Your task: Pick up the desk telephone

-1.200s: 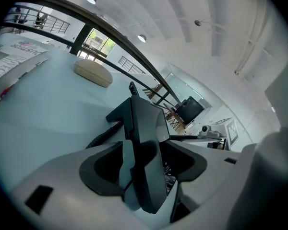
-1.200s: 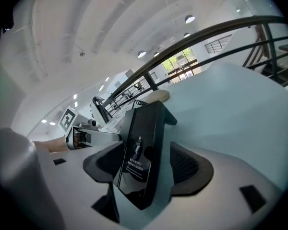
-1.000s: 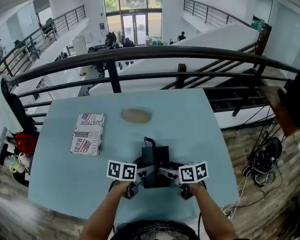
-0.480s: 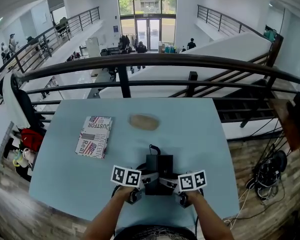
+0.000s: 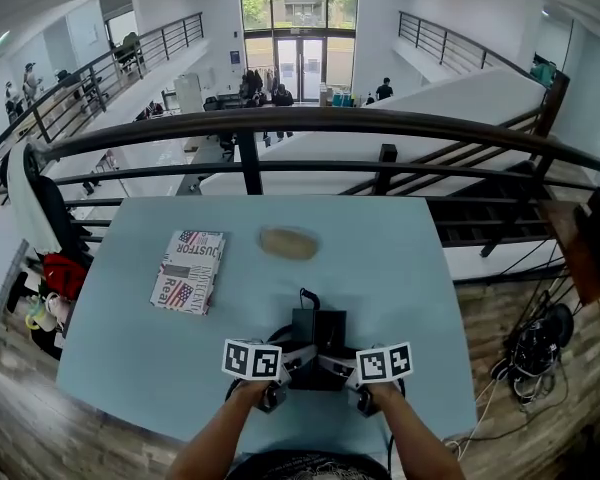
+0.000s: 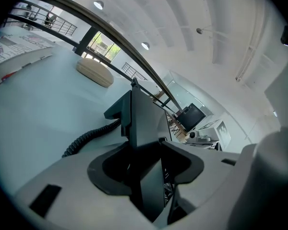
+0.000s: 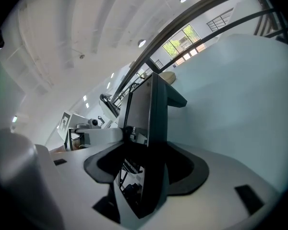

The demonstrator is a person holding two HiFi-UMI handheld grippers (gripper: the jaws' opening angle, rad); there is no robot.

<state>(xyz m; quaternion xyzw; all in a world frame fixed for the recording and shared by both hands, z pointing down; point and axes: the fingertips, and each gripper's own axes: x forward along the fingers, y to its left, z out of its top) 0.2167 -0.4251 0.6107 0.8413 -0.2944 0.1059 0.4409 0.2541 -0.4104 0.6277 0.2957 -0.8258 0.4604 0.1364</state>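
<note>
The black desk telephone stands on the light blue table, near its front edge, with its coiled cord trailing to the left. My left gripper is at the phone's left side and my right gripper at its right side. In the left gripper view the phone's edge stands upright between the jaws of the left gripper, which are closing with dark gaps still beside it. In the right gripper view the phone's edge likewise sits between the closing jaws of the right gripper.
A flat box with flag print lies at the table's left. A tan oval object rests beyond the phone. A dark railing runs past the table's far edge. Cables lie on the wooden floor at right.
The head view has shifted slightly, so the table sits a little lower in the picture. Both grippers have stayed at the phone's two sides.
</note>
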